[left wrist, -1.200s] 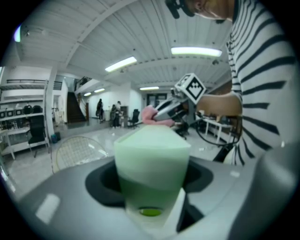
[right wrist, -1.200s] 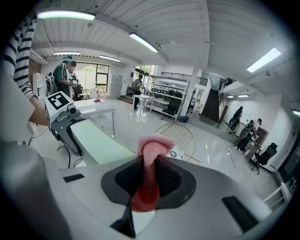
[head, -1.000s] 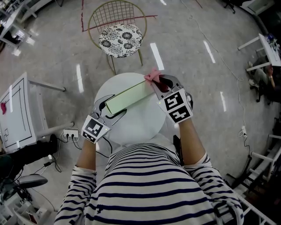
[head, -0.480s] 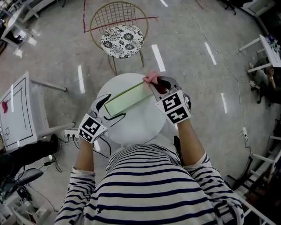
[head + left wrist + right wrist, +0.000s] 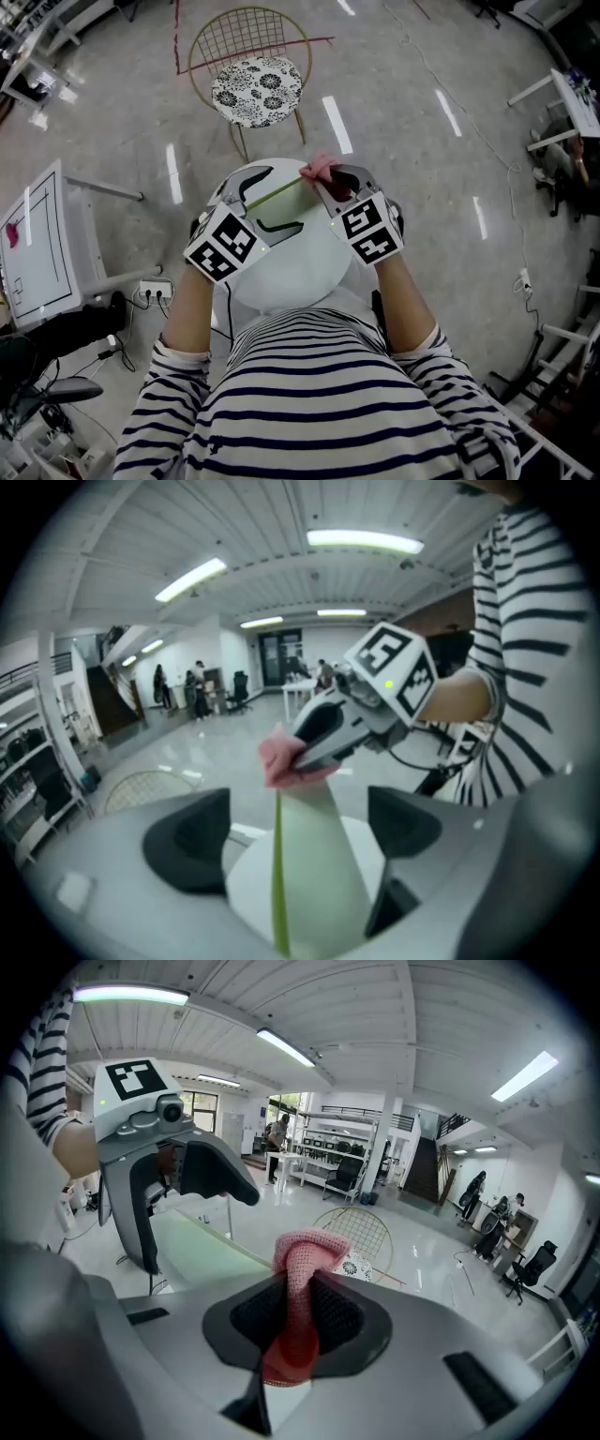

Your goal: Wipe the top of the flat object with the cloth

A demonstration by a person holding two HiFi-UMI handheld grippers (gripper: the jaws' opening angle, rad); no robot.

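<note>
where its fingers (image 5: pixel 345 1321) meet, the right gripper (image 5: pixel 298 1290) pinches the cloth (image 5: pixel 307 1249).

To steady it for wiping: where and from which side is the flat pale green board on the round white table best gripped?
Likely the near end of the pale green board, jaws across its long edges, from the person's left: it lies flat, with the pink knitted cloth at the far end.

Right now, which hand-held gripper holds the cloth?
The right hand-held gripper pinches the cloth; the left hand-held gripper's jaws have just been opening, green board between them.
</note>
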